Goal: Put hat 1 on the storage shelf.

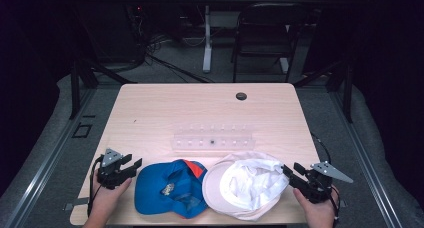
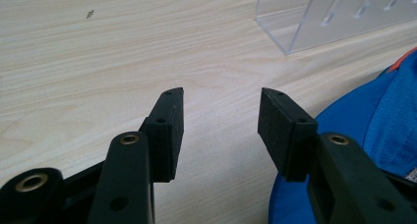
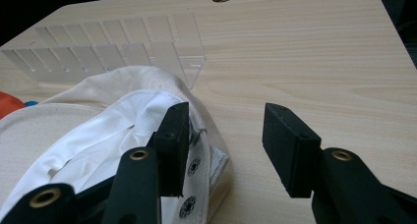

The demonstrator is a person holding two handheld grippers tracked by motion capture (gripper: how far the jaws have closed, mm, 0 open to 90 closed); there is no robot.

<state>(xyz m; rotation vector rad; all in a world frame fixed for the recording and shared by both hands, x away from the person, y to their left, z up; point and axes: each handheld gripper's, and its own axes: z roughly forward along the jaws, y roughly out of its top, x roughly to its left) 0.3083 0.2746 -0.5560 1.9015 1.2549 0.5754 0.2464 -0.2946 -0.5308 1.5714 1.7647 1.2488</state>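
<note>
Little of the work looked done: two caps lay upside down side by side at the near edge of the wooden table (image 1: pixel 150 108), and neither was gripped. The blue cap (image 1: pixel 167 188) sat at about seven o'clock from the table's centre, the white cap (image 1: pixel 245 184) at about five o'clock, their edges touching. The left gripper (image 1: pixel 131 168) rested at nine o'clock of the blue cap, just beside its rim, jaws wide apart with bare wood between them. The right gripper (image 1: pixel 291 172) stood at three o'clock of the white cap, jaws equally wide, one jaw just over the cap's edge and nothing pinched. A clear acrylic rack (image 1: pixel 213 138) waited at twelve o'clock of the caps, holding nothing. By my reading, grasping, lifting and placing each cap all remained.
</note>
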